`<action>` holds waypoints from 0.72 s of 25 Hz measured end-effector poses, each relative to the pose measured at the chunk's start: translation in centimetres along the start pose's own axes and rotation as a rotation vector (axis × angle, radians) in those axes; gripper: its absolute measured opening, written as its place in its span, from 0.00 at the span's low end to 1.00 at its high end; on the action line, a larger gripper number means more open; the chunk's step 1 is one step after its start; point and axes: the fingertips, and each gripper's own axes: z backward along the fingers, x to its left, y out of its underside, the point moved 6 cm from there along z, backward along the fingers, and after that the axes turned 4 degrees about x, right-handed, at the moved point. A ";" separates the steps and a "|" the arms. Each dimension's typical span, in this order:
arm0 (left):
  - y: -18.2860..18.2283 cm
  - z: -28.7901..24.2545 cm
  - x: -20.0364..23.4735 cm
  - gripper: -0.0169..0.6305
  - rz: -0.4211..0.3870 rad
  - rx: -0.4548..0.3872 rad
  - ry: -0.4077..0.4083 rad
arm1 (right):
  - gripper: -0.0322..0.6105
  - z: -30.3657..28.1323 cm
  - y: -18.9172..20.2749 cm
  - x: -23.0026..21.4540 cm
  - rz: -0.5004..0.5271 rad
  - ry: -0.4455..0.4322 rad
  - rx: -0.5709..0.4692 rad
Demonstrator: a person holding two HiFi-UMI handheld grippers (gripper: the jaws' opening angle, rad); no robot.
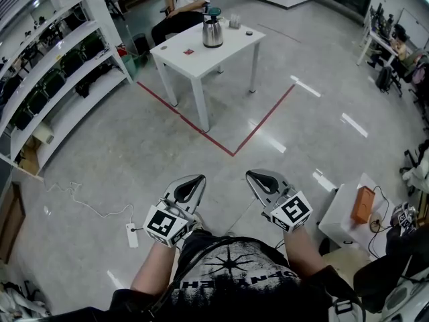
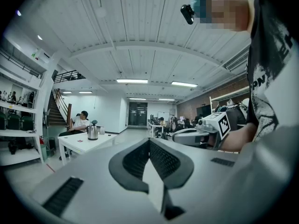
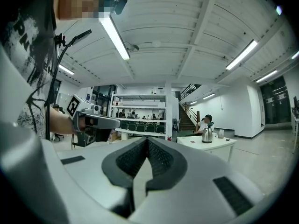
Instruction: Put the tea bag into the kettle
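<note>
L gripper (image 1: 196, 182) sits low at 7 o'clock in the head view, held level, jaws pressed together w/ nothing between them; its own view shows the ribbed pads meeting. Table (image 1: 201, 66) stands well apart at 11–12 o'clock, across the floor & past a red tape line (image 1: 234, 149). On it a small red item, prob the tea bag (image 1: 188, 51), lies flat at 8 o'clock of the kettle (image 1: 212, 33), near but not touching. Kettle is upright, lid looks on, teal knob on top. R gripper (image 1: 257, 178) is at 5 o'clock, also level, jaws closed on nothing. Step in hand, as I judge it: pre-approach, nothing picked up yet, both grippers far from the table. Next move calls for getting over to the table, opening one gripper & pinching the flat bag by an edge; other gripper likely has to deal w/ the lid first
</note>
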 end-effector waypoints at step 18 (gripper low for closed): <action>0.2 -1.2 -0.1 0.04 0.013 0.014 -0.015 | 0.07 -0.1 0.6 -1.0 -0.015 -0.025 -0.011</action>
